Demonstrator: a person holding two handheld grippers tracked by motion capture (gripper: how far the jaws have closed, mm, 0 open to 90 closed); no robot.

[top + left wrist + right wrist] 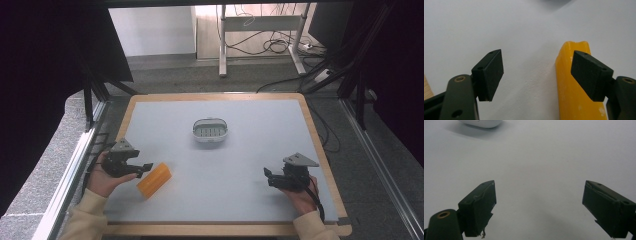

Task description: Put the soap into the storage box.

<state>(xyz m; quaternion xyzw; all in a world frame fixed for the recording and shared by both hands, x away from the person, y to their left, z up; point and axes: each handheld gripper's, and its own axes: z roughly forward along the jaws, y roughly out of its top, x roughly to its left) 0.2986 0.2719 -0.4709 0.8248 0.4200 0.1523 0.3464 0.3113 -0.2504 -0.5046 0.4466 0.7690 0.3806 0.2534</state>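
The desk carried a pale grey mat framed by a light wooden rim, and it stood on a grey speckled floor. Beyond its far edge were a white wall, the legs of a metal stand and a tangle of black cables; dark curtains hung at both sides.

A small white oval basket sat on the mat, a little left of centre and toward the far half. An orange-yellow block lay at the near left, set at a slant.

The left gripper was held low at the near left, its fingers spread apart and empty; in the left gripper view the block ran up past the right-hand finger, whether touching it I cannot tell. The right gripper was at the near right, well apart from both things, its fingers wide apart over bare mat.
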